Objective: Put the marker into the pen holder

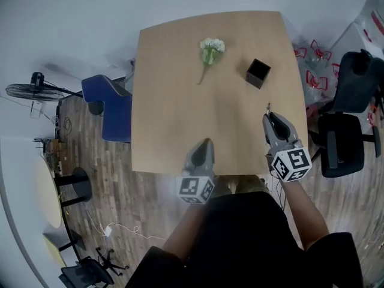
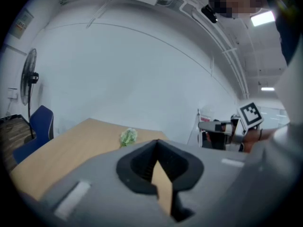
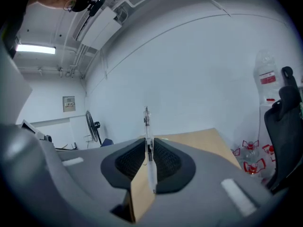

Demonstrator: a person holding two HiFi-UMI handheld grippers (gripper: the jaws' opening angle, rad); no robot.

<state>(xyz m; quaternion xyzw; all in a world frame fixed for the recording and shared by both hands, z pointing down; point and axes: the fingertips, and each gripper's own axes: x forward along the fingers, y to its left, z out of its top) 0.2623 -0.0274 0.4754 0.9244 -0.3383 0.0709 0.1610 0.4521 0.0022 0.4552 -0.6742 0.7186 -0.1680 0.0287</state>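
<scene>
The right tongs are clamped on the marker, a slim, clear-bodied stick pinched along its lower barrel with its upper part standing up past the tips, while the left tongs are pressed together on nothing over the near edge of the desk. The marker looks light, stiff and smooth, so it could pivot or slide between the pads; a hold nearer mid-barrel should keep it straight. The black pen holder stands farther off and slightly left of the right tongs, with a flower sprig further left
</scene>
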